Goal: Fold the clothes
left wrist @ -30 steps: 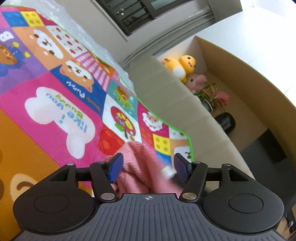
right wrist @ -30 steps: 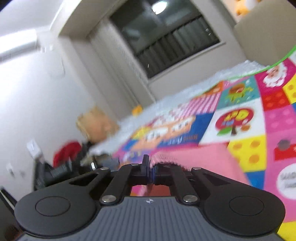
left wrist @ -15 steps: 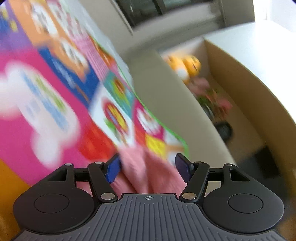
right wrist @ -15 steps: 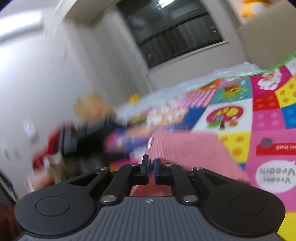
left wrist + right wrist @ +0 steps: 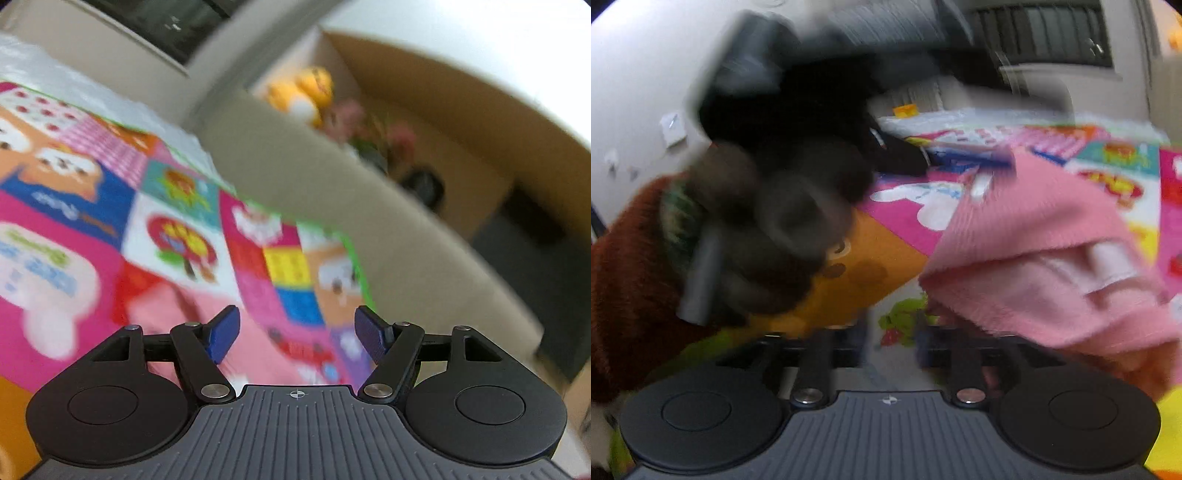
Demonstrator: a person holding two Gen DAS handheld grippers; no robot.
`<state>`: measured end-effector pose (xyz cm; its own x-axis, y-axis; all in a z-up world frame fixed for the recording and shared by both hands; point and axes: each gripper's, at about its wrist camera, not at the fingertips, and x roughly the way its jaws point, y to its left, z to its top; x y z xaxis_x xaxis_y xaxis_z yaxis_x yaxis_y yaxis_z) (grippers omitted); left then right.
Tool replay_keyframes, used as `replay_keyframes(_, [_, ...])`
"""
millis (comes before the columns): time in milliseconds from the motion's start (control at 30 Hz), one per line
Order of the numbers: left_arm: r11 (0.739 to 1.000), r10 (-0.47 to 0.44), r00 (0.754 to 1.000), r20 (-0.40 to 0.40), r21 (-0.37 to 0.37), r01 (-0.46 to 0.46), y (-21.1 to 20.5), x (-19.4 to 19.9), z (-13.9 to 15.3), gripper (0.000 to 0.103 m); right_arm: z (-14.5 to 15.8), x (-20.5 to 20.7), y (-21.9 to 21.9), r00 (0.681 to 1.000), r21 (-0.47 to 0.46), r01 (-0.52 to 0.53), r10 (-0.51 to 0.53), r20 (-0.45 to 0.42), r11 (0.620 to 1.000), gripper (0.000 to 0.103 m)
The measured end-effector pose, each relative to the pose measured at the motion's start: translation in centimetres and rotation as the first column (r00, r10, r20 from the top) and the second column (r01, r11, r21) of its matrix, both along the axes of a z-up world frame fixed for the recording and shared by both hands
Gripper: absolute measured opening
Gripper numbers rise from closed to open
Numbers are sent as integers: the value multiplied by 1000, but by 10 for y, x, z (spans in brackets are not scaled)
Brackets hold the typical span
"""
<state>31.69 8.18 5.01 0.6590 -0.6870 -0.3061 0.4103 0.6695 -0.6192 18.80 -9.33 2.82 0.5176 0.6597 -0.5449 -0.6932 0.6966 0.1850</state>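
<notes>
Both grippers have just let a fold go. In the left wrist view the left gripper (image 5: 297, 334) has its jaws wide apart, and they have just been opening a little further; nothing sits between the blue pads (image 5: 223, 332), only the mat (image 5: 74, 229) seen through the gap. The pink garment (image 5: 173, 314) lies on the mat at the lower left of that frame, just beyond the left pad and apart from it.

In the right wrist view the right gripper (image 5: 890, 343) has just been opening from a near-shut pinch; its jaws stand partly apart at the bottom centre, blurred, with bare mat between them. The garment (image 5: 1034, 251) fills the right half of the frame in a doubled heap, its near edge just beside the right jaw; whether it touches cannot be told through the blur. At the left a gloved hand (image 5: 764, 236) with a brown sleeve (image 5: 628, 288) grips the other tool.

The step in hand looks like the release after laying one part over another. The next move probably calls for backing both tools off without dragging the cloth, then picking a fresh edge to double again or flatten.
</notes>
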Motion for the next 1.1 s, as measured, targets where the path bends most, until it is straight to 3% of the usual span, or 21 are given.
replay_keyframes(67, [998,20,998,-55,62,-16,-5,3,-23,70,9,-11,-16,997,-63,15,-10,70,998,57])
replay_keyframes(133, [995,41,997,-61,96,-35,-2,-1,-41,67,16,-16,-35,994,-109,44,-32,109,993,69])
replay_keyframes(200, [992,53,997,-53,116,-46,2,-7,-52,67,24,-12,-57,990,-85,110,-101,99,990,92])
replay_keyframes(267, [991,51,998,-36,125,-46,4,-13,-52,67,34,-4,-77,976,-24,200,-197,94,979,103])
replay_keyframes(400, [985,50,999,-5,166,-48,4,-19,-52,67,44,28,-97,909,98,400,-408,80,911,103])
replay_keyframes(500, [984,49,999,5,173,-49,3,-21,-52,67,24,61,-84,888,15,457,-458,49,889,103])
replay_keyframes(600, [982,45,999,1,185,-45,5,-21,-54,67,-18,91,-62,879,-200,465,-476,-11,862,103])
replay_keyframes(733, [975,44,999,13,217,-46,5,-27,-56,67,-23,90,-81,847,-75,512,-517,-125,856,103])
replay_keyframes(767, [975,44,999,14,218,-46,5,-29,-56,67,-24,92,-85,846,-63,506,-509,-157,860,103])
replay_keyframes(933, [973,53,999,5,225,-53,10,-38,-57,68,-10,95,-84,907,-97,345,-358,-220,933,103])
replay_keyframes(1100, [977,56,998,-11,207,-53,15,-40,-59,69,29,116,-74,939,41,330,-324,-113,943,103])
